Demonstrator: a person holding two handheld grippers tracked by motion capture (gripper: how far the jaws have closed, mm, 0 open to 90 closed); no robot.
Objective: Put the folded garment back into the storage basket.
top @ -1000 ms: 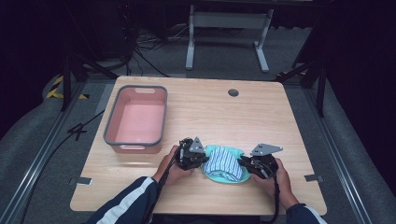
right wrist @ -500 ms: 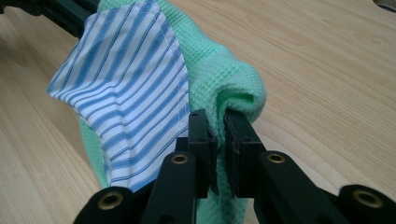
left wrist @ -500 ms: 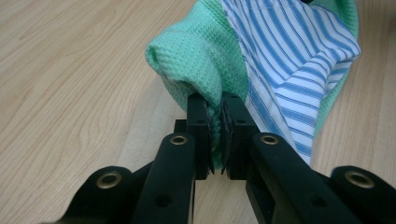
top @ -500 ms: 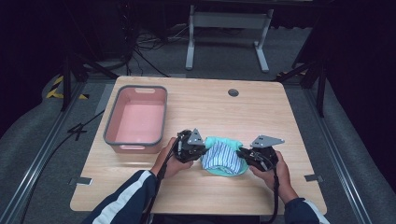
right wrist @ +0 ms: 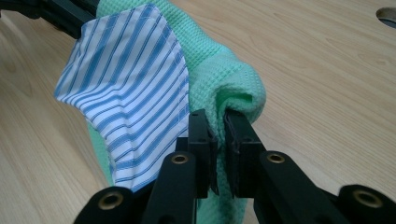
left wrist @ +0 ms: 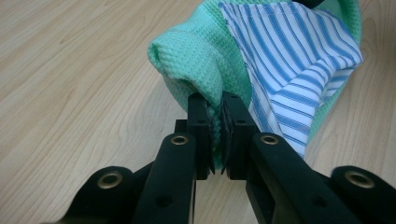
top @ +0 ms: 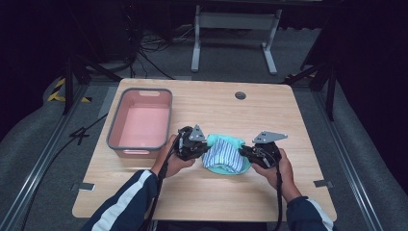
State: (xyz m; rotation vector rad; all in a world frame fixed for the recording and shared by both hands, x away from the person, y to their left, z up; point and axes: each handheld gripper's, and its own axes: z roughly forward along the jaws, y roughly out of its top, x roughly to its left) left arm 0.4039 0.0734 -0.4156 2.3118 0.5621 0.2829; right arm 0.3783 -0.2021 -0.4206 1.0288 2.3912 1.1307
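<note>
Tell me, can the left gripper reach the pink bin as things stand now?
Probably yes. The pink bin sits close beside the left gripper with bare table between, but its jaws are shut on the green cloth.

The right gripper has its two black jaws squeezed tight on a fold of the green waffle cloth. A white cloth with blue stripes lies against the green one, on the left side of the jaws. Under them is the wooden table, with part of a round hole at the top right corner.
</note>
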